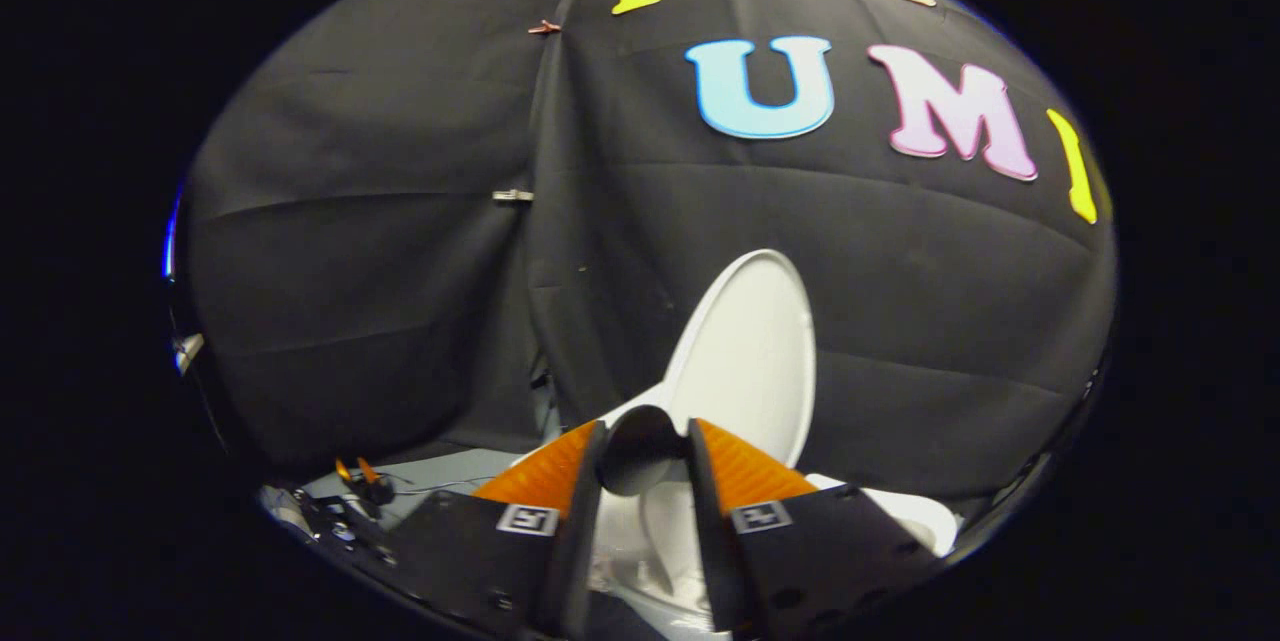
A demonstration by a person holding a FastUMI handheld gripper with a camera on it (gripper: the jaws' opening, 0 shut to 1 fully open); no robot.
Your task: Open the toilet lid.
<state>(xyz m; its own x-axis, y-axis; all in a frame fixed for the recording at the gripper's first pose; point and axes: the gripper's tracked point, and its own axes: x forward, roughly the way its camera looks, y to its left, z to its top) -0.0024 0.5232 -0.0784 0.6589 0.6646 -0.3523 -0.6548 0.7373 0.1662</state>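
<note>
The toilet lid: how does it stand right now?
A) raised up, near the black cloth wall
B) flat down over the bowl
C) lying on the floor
A: the white toilet lid stands raised beyond the gripper, near the cloth wall, while the jaws close around a dark rounded knob.

My gripper (645,436) has its jaws a narrow gap apart, a dark rounded knob (638,449) sitting between them; whether they press on it I cannot tell. The white toilet lid (752,361) stands raised at about one o'clock beyond them, against the black cloth wall (380,251). The toilet bowl (640,541) lies below.
</note>
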